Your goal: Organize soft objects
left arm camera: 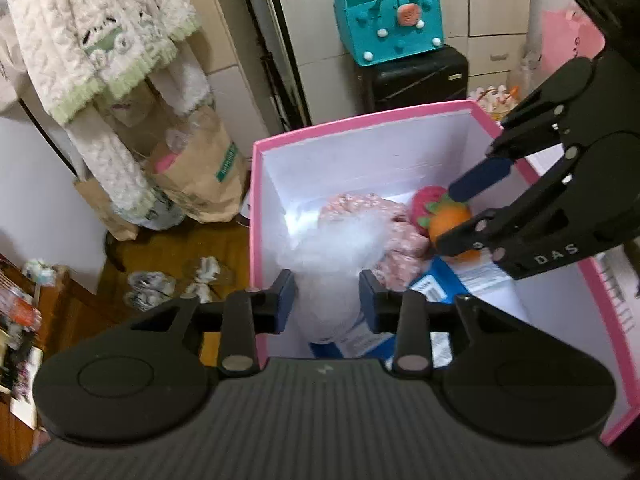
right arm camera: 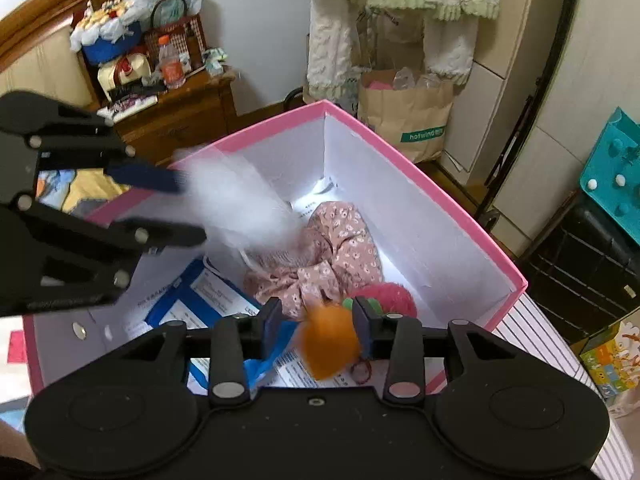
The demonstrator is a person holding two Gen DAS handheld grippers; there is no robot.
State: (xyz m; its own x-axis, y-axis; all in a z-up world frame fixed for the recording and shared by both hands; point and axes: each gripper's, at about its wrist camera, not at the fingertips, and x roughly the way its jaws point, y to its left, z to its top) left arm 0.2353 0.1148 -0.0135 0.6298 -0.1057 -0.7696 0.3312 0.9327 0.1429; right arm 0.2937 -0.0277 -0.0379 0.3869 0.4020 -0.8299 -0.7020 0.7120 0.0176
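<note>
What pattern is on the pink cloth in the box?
Small white flowers on the pink cloth; clearest in the right wrist view.

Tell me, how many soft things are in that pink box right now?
4 that I can see: a white fluffy piece in the left gripper, an orange plush between the right gripper fingers, a red plush beside it, and floral pink fabric mid-box. More may lie underneath.

wooden floor (left arm camera: 160, 252), paper bags (left arm camera: 200, 184), crumpled tissues (left arm camera: 208, 268)

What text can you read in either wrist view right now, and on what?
"hotwind" on the green band of the brown paper bag.
"DAS" on the right gripper, seen from the left wrist view.
Print on the blue-and-white papers in the pink box: too small and blurred to read.
</note>
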